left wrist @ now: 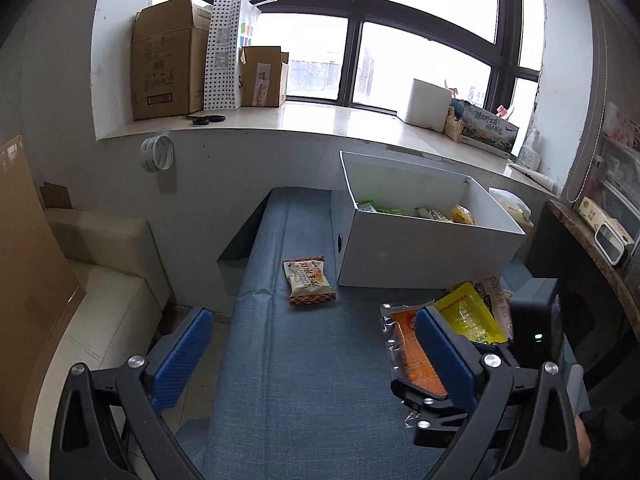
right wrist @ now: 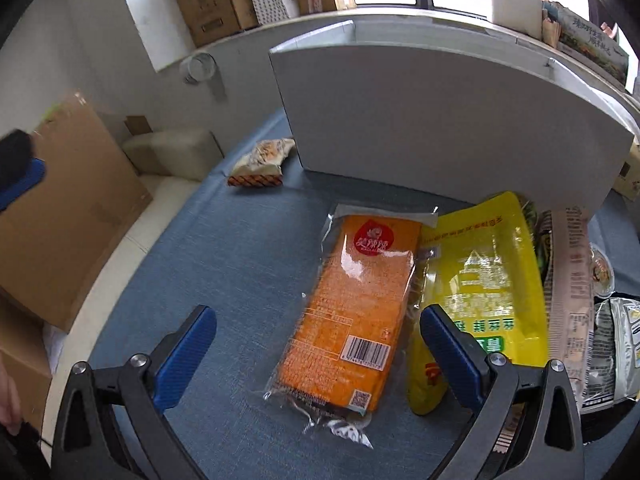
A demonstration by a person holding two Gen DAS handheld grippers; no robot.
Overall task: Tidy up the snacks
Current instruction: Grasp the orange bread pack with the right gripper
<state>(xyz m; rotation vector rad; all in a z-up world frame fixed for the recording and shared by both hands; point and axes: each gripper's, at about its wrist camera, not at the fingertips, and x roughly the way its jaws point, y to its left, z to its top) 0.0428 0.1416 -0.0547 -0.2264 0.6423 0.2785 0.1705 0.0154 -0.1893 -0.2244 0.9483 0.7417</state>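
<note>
On the blue bench, left wrist view: a blue fabric surface (left wrist: 304,360) runs forward to the wall below a windowsill (left wrist: 320,120).
Edges: the bench's left edge drops to a cream cushion (left wrist: 108,280); a white box (left wrist: 424,256) fills its far right part.
Open room: a wide bare strip of fabric lies between the fingers and up to a brown-and-white snack packet (left wrist: 308,280), which lies flat just left of the box's near corner.
Box contents: green and yellow packets show inside, along the far wall.
Left gripper (left wrist: 312,354): jaws spread wide, holding nothing, touching nothing.
Right gripper, seen from here (left wrist: 436,400): low at the right, over an orange packet (left wrist: 416,356).

Right wrist view: looking down at the fabric in front of the white box's near wall (right wrist: 440,128).
Orange packet (right wrist: 356,312): flat on the fabric, between the fingers, its long side touching a yellow pouch (right wrist: 480,288).
Edges: more packets (right wrist: 600,328) crowd the right; the brown-and-white packet (right wrist: 260,160) lies beside the box's left corner.
Open room: bare fabric to the left of the orange packet.
Right gripper (right wrist: 316,354): spread wide around the orange packet; whether the fingers touch it cannot be told.
</note>
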